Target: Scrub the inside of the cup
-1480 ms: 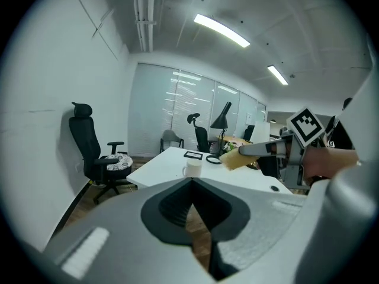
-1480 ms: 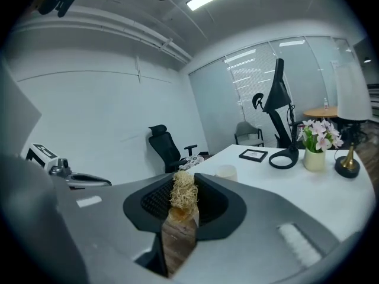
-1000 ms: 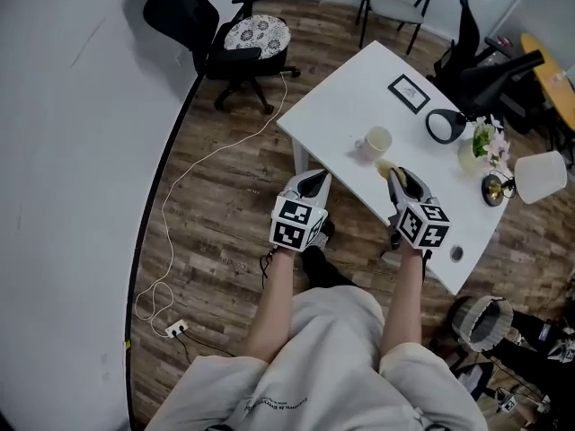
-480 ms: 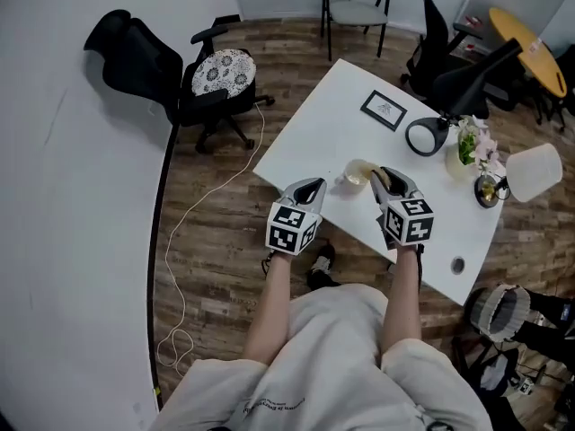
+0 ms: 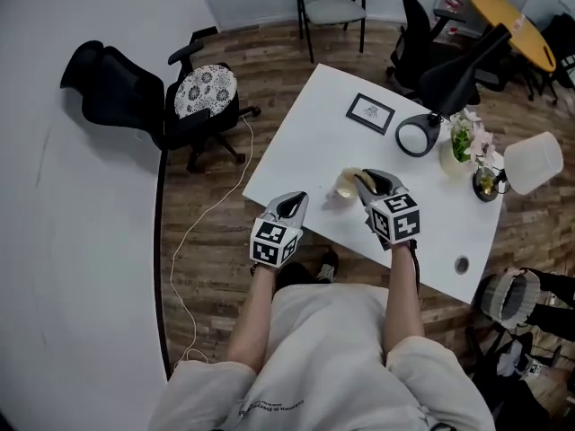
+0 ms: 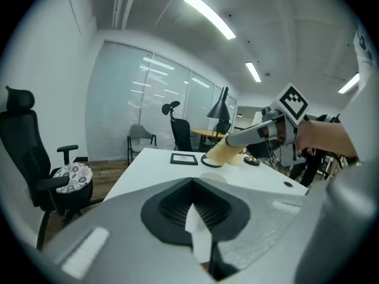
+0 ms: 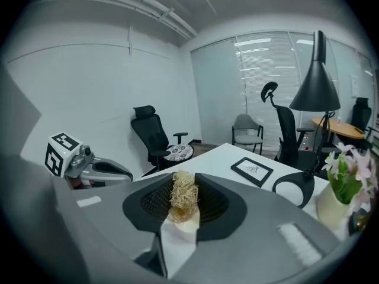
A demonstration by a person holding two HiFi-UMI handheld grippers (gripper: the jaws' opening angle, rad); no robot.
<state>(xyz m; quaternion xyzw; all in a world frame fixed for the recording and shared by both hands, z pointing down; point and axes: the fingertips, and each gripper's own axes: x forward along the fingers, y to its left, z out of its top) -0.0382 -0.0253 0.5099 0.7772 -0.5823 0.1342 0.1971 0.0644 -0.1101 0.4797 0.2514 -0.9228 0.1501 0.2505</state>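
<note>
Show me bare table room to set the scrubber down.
Biggest bare patch: the left half of the table, bordered by the picture frame, the cup and the near-left edge. A smaller one lies between the right gripper and the cable hole. Crowded: the far-right side, with lamp base and flower vase.

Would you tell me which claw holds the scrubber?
The right claw: a fibrous scrubber is clamped in its jaws; the left claw is shut, empty.

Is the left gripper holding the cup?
No, the left gripper is shut on nothing, while the cup sits on the table.
</note>
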